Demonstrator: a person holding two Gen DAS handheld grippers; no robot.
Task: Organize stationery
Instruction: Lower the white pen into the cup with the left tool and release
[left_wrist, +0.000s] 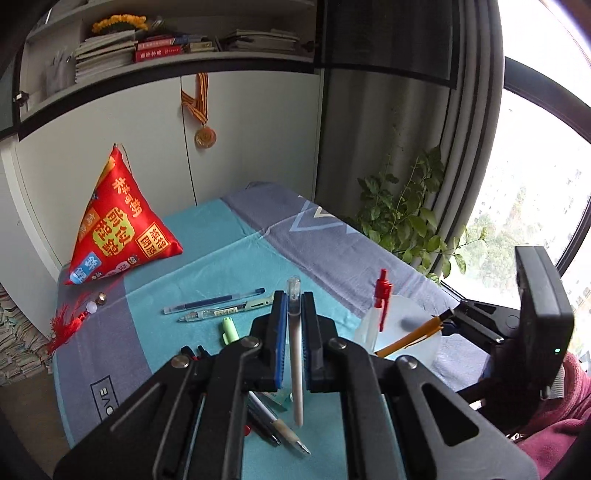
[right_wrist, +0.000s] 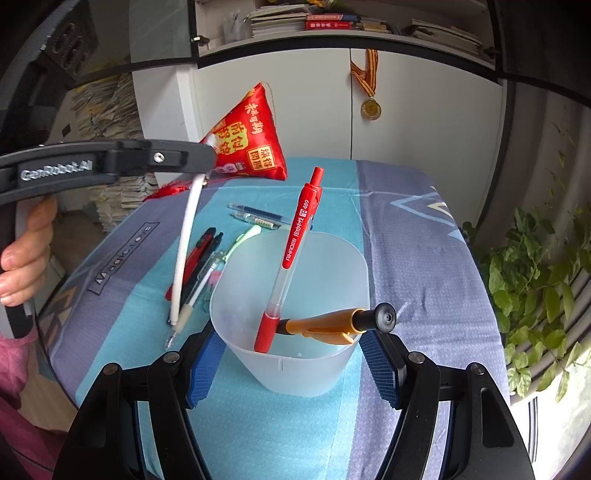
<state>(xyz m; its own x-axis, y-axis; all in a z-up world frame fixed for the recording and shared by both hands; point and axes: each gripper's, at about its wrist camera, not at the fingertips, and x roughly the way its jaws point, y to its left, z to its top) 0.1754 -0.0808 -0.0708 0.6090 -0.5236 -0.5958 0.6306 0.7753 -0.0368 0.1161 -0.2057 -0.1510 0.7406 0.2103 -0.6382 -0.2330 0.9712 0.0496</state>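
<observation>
From the left wrist, the left tool (left_wrist: 294, 314) is clamped on a white pen (left_wrist: 295, 354), its blue pads pressing the barrel from both sides; the pen hangs steeply, clear cap up and tip down, lifted off the cloth-covered desk (left_wrist: 229, 236). Below and ahead lie the pens yet to be sorted: two clear-barrelled ones (left_wrist: 218, 306) side by side, a green highlighter (left_wrist: 229, 328), and a few more partly hidden under the tool body. To the right stands the translucent cup (left_wrist: 402, 325), with a red pen (left_wrist: 382, 299) and an orange pen (left_wrist: 410, 338) already in it. To do this step well, I would carry the white pen over the cup's mouth, bring it closer to upright so the tip clears the rim, and let go only once the tip is inside, clear of the two pens leaning there. From the right wrist, the right tool (right_wrist: 291, 354) holds the cup (right_wrist: 288, 280) between its pads, which look to be touching the walls near the base, though the fisheye makes contact hard to confirm on the right side. The left tool (right_wrist: 207, 155) reaches in level from the left, a hand (right_wrist: 26, 254) wrapped around its grip, with the white pen (right_wrist: 184, 243) dangling below it, beside the cup and not yet over it.
</observation>
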